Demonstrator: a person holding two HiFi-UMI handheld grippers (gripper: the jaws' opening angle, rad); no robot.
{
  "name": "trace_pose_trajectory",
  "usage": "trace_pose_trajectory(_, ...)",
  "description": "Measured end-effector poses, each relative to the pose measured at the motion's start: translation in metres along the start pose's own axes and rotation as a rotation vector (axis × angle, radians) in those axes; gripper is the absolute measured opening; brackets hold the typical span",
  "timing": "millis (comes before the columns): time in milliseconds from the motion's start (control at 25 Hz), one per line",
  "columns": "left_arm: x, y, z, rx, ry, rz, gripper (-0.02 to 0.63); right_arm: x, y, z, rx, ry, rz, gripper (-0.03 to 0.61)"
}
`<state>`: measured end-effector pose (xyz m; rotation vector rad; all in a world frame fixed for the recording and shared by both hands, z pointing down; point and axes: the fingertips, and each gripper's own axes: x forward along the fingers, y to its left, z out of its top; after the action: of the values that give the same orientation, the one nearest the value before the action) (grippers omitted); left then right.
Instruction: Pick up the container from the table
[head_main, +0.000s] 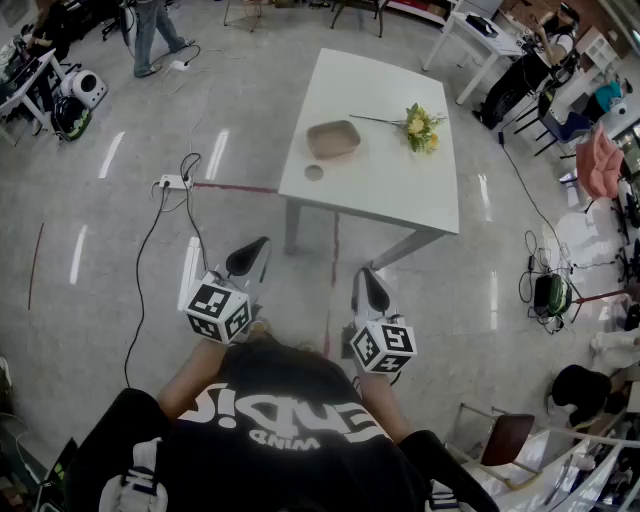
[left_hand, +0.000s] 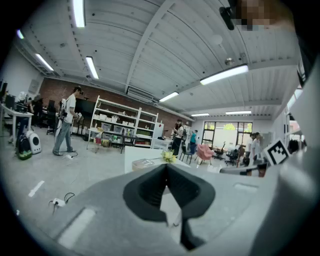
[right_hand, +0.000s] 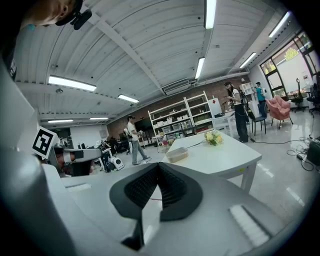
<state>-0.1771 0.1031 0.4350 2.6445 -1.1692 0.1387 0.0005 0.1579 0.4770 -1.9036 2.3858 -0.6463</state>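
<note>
Bright, even light falls from the ceiling strip lights (right_hand: 71, 83) above me, streaking white glare on the glossy floor (head_main: 215, 152), while my two gripper views bow at the edges and darken in the corners.

In the head view my hands are mostly hidden behind the marker cubes (head_main: 218, 310). On the table (head_main: 400, 190) a small round thing (head_main: 314, 172) lies just beside the container (head_main: 333, 139). It is too small to tell, perhaps a lid. What the container holds I cannot see. The table's far legs are hidden under its top. In the left gripper view my left gripper (left_hand: 166, 166) covers most of the table and the container's lower edge. A person (head_main: 155, 35) is cut off by the top edge of the head view, and only the legs show.
</note>
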Motion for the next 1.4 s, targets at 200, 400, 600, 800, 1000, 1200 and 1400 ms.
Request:
trace_pose_trajectory(200, 0.004, -0.011, 0.001, -0.015, -0.009, -0.007, 0.002, -0.008, -0.004, 0.000, 0.042, -0.018, 0.018, 0.000)
trace_pose_trajectory(400, 0.003, -0.028, 0.000, -0.015, -0.030, 0.005, 0.002, -0.027, -0.010, -0.003, 0.052, -0.027, 0.045, 0.000)
trace_pose_trajectory(600, 0.005, -0.046, -0.007, -0.052, -0.051, 0.040, 0.002, -0.047, -0.031, -0.015, 0.059, -0.002, 0.045, 0.000)
trace_pose_trajectory(800, 0.016, -0.061, 0.000, -0.033, -0.070, 0.035, 0.002, -0.053, -0.048, -0.016, 0.075, 0.005, 0.036, 0.000)
trace_pose_trajectory(1000, 0.027, -0.060, 0.002, -0.037, -0.079, 0.042, 0.002, -0.045, -0.053, -0.010, 0.068, 0.003, 0.045, 0.000)
trace_pose_trajectory(1200, 0.046, -0.055, 0.002, -0.036, -0.081, 0.037, 0.002, -0.028, -0.064, -0.007, 0.070, 0.009, 0.042, 0.000)
trace_pose_trajectory(1400, 0.072, -0.036, 0.010, -0.043, -0.091, 0.029, 0.002, 0.003, -0.072, 0.003, 0.061, 0.009, 0.036, 0.000)
